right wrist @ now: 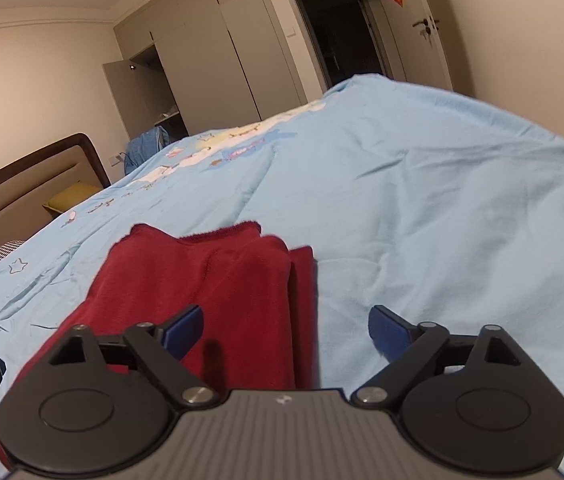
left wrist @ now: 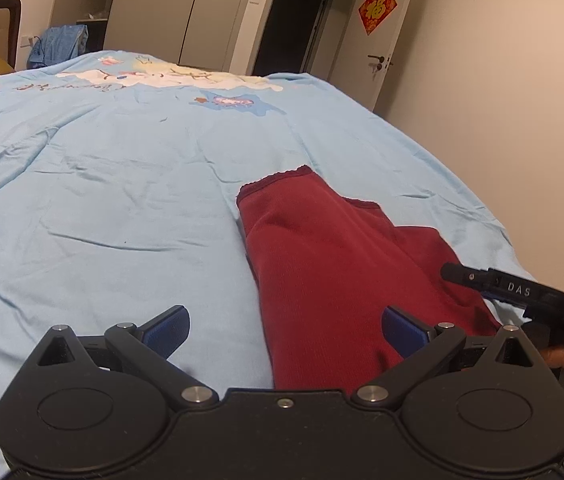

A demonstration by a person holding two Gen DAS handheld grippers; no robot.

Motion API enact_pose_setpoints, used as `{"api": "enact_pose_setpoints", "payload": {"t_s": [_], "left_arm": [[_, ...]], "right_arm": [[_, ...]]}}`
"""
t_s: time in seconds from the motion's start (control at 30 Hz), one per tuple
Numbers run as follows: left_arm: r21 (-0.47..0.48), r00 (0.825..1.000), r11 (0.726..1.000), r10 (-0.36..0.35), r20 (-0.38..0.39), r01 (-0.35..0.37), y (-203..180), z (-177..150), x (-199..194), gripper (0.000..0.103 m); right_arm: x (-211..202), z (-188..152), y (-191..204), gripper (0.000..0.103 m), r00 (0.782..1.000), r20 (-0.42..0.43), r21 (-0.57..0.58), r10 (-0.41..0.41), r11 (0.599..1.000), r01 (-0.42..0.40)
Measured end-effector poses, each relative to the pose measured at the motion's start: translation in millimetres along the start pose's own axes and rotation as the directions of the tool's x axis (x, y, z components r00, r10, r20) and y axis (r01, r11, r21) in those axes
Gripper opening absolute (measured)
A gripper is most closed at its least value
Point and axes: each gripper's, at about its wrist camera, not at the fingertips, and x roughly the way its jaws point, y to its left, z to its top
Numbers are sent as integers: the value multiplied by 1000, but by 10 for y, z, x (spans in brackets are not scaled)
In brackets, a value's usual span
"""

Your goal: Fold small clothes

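A dark red garment [left wrist: 334, 264] lies folded lengthwise on the light blue bedsheet [left wrist: 122, 184], its scalloped hem at the far end. My left gripper [left wrist: 286, 330] hovers open over the garment's near left edge, with nothing between its blue pads. The right gripper's black finger [left wrist: 502, 286] shows at the right edge of the left wrist view, above the cloth's right side. In the right wrist view the garment [right wrist: 210, 284] fills the lower left, and my right gripper [right wrist: 286, 330] stands open over its right folded edge, holding nothing.
The bed runs toward a wardrobe [left wrist: 186, 12] and a dark doorway [left wrist: 290, 24]. A headboard [right wrist: 30, 184] and a yellow pillow [right wrist: 70, 198] lie at the left. A blue cloth pile [left wrist: 58, 46] sits past the bed. A wall [left wrist: 502, 100] borders the right.
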Motion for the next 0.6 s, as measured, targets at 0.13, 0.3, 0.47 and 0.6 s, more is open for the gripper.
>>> {"api": "enact_pose_setpoints", "payload": {"t_s": [0.13, 0.3, 0.47, 0.6], "left_arm": [[-15, 998, 1000, -12, -57, 11, 75, 74, 238, 102], [-40, 992, 999, -38, -120, 33, 139, 60, 412, 103], [-29, 993, 999, -26, -119, 23, 110, 42, 430, 103], [-38, 989, 999, -43, -138, 39, 104, 78, 460, 99]], "right_arm": [[69, -72, -35, 89, 1000, 1, 6, 10, 1000, -10], [66, -174, -60, 88, 1000, 23, 2, 20, 1000, -20], [21, -222, -33, 67, 997, 39, -6, 65, 998, -64], [24, -235, -3, 52, 995, 36, -15, 93, 996, -93]]}}
